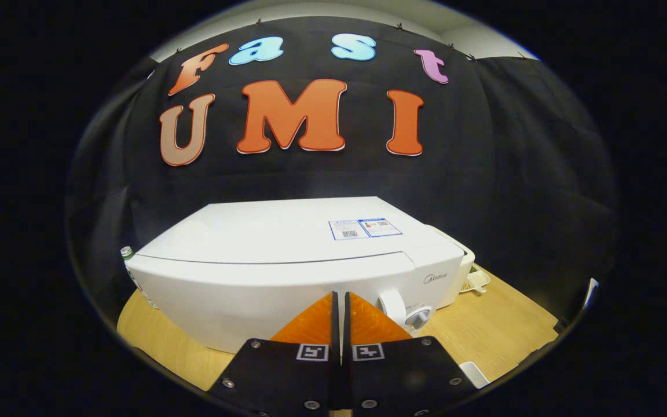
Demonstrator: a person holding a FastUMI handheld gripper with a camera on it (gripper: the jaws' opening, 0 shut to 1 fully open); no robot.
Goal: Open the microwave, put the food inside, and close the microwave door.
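Wooden desk (501, 324) under black cloth: your microwave (287, 260) sits toward its back edge, door closed, so nothing is done yet. Your gripper (340, 301) hovers just before the door near the knobs (406, 313), fingers pressed together, empty. A tray (475, 281) behind the microwave's right corner may hold the food.
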